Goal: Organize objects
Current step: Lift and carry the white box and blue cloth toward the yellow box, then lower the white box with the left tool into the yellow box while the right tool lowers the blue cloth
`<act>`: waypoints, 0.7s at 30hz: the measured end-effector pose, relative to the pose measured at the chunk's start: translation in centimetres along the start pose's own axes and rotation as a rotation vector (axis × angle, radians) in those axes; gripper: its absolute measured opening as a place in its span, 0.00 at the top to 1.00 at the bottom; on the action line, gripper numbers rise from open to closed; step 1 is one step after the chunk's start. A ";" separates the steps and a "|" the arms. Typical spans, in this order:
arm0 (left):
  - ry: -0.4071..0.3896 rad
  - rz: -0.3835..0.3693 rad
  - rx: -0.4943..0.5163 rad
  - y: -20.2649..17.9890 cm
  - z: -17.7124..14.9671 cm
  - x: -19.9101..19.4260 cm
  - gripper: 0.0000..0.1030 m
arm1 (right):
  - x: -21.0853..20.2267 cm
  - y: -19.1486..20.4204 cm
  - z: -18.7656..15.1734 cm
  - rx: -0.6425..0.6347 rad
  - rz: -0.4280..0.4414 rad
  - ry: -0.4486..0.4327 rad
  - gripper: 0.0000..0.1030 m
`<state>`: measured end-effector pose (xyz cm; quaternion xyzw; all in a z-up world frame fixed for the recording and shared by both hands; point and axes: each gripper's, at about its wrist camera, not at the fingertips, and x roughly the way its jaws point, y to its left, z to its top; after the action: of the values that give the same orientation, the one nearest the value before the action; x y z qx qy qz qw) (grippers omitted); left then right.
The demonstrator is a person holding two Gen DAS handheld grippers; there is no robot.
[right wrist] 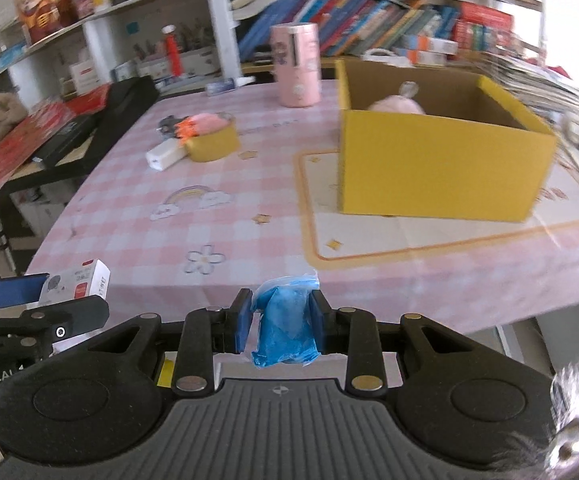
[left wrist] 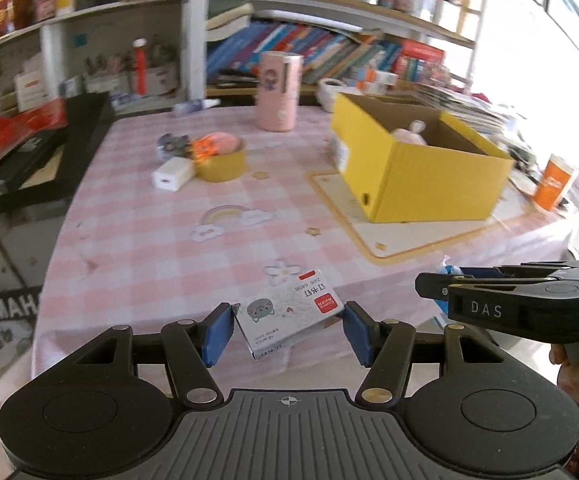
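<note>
A: Over the near edge of the desk: left tool clamped on a small staples box, blue pads on its two short ends, box tilted and clear of the cloth. Thin card, light, hollow-ish; crushable if squeezed harder. Flat ends give fair purchase, glossy print may slip.

B: Right tool clenched on a blue plastic-wrapped bundle, also held off the cloth. Soft, crinkly, light; film slippery, contents unclear. Best pinched across the thick middle, as now.

A: Yellow box open-topped, well ahead on a cream mat, something pink already inside. Likely destination, as a guess.

B: Writing: Chinese characters for "staples" on the small box, red brand patch, cat face drawing; fine print too small. "DAS" on the right tool's arm in the left view. "YAMAH" on a dark panel low left. "obot.AI" partly legible on the left tool's body in the right view.

A: Pink canister, tape roll, white charger untouched farther back.
</note>
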<state>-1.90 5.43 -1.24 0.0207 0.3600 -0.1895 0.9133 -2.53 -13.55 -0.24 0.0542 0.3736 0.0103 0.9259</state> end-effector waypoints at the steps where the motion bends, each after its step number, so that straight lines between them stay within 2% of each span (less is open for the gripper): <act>1: 0.000 -0.013 0.009 -0.3 0.0 0.1 0.43 | -0.3 -0.3 -0.2 0.010 -0.012 -0.001 0.73; 10: 0.015 -0.121 0.083 -3.9 0.1 1.2 0.43 | -2.5 -3.8 -1.9 0.090 -0.123 -0.002 0.73; 21: 0.036 -0.197 0.157 -7.7 1.2 3.4 0.43 | -3.4 -7.8 -2.5 0.162 -0.201 -0.004 0.73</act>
<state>-1.60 -3.06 -1.84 0.0599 0.3606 -0.3056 0.8792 -6.84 -21.25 -0.52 0.0913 0.3748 -0.1130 0.9156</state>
